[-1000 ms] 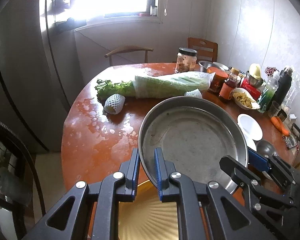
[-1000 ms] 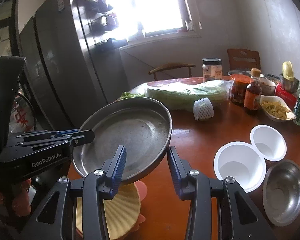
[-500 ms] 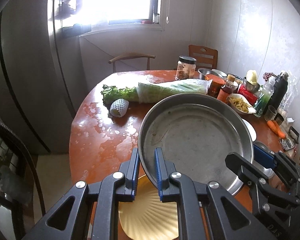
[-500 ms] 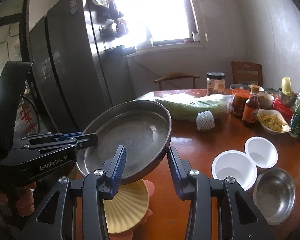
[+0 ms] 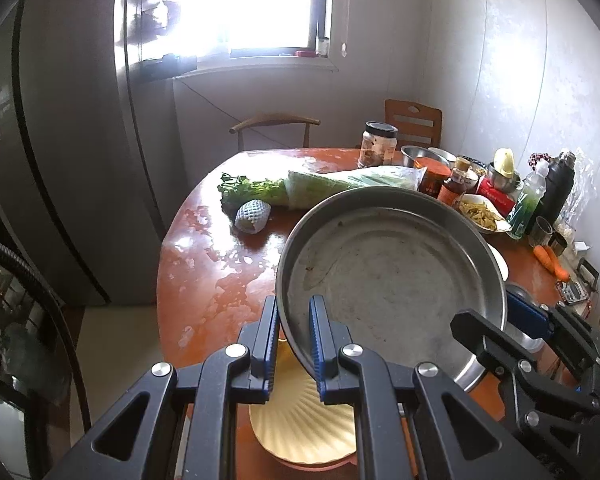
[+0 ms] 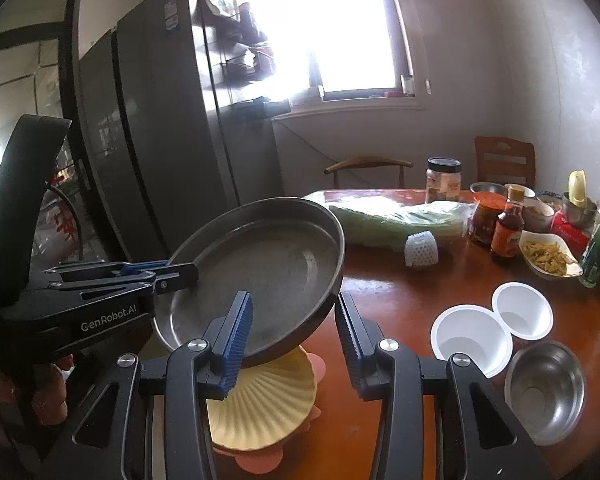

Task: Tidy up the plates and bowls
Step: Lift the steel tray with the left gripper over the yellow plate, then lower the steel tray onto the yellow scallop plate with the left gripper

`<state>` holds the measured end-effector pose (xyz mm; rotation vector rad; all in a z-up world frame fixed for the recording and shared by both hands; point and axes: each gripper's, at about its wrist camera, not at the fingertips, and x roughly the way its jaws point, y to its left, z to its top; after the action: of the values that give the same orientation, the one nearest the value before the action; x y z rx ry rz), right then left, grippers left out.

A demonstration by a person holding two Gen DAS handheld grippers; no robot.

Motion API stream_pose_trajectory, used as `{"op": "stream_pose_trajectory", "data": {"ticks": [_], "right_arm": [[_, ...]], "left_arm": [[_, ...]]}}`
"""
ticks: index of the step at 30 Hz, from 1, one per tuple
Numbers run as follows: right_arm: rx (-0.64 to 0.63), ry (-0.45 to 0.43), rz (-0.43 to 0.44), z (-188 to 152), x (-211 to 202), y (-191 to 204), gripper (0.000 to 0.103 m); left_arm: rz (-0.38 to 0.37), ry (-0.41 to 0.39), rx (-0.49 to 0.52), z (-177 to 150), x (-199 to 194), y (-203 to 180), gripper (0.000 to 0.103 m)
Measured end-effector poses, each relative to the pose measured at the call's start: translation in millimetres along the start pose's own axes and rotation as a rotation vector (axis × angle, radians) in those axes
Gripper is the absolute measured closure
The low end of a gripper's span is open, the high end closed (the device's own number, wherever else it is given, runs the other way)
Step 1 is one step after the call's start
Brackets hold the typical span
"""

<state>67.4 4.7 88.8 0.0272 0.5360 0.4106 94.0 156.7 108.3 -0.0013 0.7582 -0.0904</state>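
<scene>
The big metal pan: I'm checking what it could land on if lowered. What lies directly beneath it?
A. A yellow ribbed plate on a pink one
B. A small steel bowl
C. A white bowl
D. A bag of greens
A: in the right wrist view the metal pan hangs tilted over the yellow ribbed plate, which sits on a pink plate; the white bowls and small steel bowl lie off to the side.

Orange table (image 6: 400, 312) carries 2 white bowls (image 6: 472, 338) (touching), steel bowl (image 6: 546, 390).
</scene>
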Motion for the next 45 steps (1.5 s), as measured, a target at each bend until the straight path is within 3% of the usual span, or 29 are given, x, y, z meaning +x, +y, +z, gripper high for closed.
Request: {"op": "stream_pose_trajectory", "data": {"ticks": [11,25,45], "right_arm": [[-0.032,0.036,0.023,-17.1,-0.6,3.5,0.058],[-0.088,0.177,0.072,-60.1,27.2,2.4,0.058],[-0.110,0.238,0.113,-87.2,32.9,0.1,0.058]], "left_arm": [[0.016,0.035,-0.012,-25.1,8.5,1.2,0.089],[0.053,0.102,-0.067,-77.1,35.3,5.8,0.089],[0.083,0.142,-0.085,-101.3,57.5,3.3,0.089]]}}
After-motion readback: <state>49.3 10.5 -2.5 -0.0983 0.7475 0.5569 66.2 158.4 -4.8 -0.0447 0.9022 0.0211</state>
